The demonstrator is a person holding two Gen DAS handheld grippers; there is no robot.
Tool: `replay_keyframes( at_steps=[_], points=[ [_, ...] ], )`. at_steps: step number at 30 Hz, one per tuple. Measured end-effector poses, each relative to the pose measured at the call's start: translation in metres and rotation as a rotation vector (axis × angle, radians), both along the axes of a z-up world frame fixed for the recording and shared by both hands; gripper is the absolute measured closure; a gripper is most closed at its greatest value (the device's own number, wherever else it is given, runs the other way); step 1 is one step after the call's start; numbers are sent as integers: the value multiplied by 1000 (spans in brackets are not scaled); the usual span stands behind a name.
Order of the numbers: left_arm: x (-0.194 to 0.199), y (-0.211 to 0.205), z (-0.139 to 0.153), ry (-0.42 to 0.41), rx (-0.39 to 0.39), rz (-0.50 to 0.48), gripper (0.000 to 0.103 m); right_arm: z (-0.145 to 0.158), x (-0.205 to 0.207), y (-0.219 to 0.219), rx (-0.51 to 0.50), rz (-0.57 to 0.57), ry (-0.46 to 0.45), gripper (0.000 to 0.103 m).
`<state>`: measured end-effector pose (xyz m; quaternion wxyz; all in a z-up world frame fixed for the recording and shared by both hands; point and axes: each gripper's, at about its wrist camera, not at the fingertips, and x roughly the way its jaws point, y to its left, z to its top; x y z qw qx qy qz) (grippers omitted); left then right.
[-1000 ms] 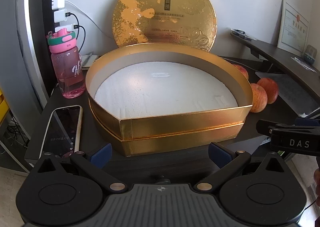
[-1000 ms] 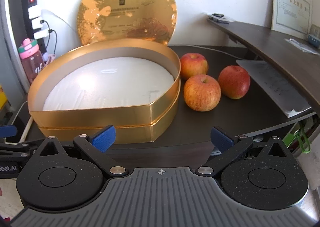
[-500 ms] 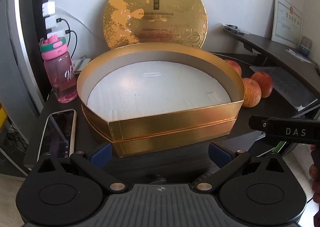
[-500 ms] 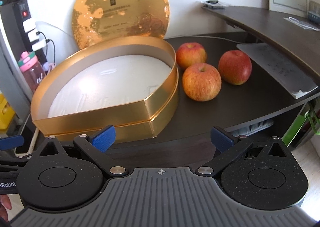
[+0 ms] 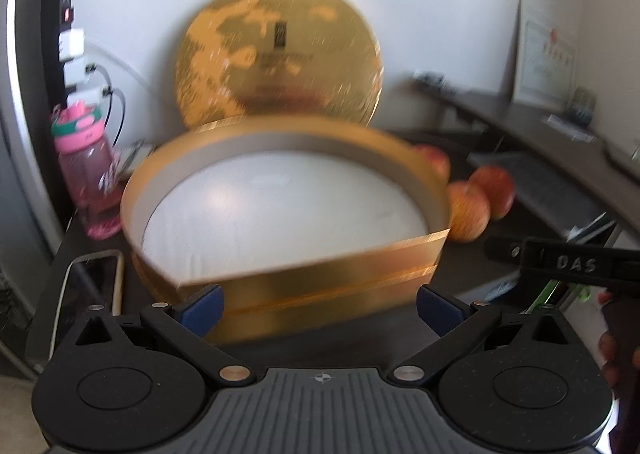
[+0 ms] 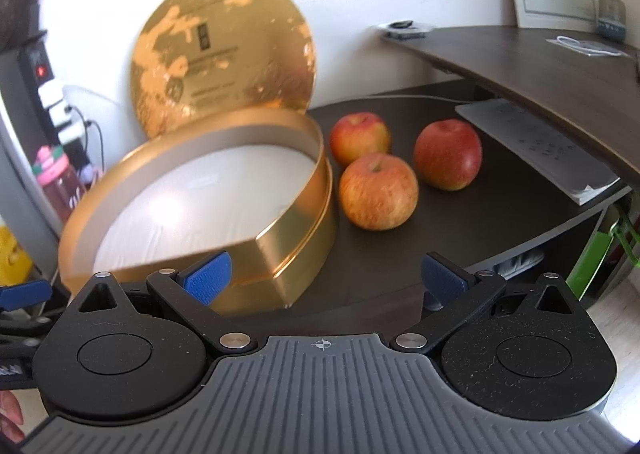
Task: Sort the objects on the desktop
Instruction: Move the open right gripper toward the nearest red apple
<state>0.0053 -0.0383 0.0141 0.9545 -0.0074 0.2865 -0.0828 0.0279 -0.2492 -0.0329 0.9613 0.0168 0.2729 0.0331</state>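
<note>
A gold box (image 5: 304, 282) (image 6: 296, 254) with a white lining stands open on the dark desk (image 6: 460, 230). Its round gold lid (image 5: 280, 66) (image 6: 224, 54) leans on the wall behind. Three red apples lie right of the box: the nearest apple (image 6: 378, 192), one behind it (image 6: 360, 138) and one further right (image 6: 448, 154). My left gripper (image 5: 318, 308) is open in front of the box, holding nothing. My right gripper (image 6: 324, 278) is open, short of the box's right corner and the apples. In the left wrist view the right gripper's side (image 5: 576, 264) shows at the right.
A pink water bottle (image 5: 90, 182) and a phone (image 5: 90, 290) sit left of the box. A power strip with chargers (image 5: 70, 50) hangs at the left. Papers (image 6: 540, 146) lie right of the apples under a raised shelf (image 6: 540, 66).
Both grippers have pulled back and risen a little. The right gripper has swung right, so the apples sit nearer the centre of its view. Both stay open.
</note>
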Motion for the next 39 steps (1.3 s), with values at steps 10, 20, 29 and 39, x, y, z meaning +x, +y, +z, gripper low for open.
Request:
replay_keyframes(
  at_steps=[10,20,29,39],
  points=[
    [21,-24,2,46,32,-15,0,2,16,-17,-50,-41,-31,0],
    [30,-30,2,53,50,5,0,5,35,-24,-77,-77,-34,0],
    [35,-34,3,52,64,11,0,-1,57,-27,-74,-81,-24,0],
    [47,-32,3,64,44,38,0,-16,91,-37,-56,-64,-21,9]
  ],
)
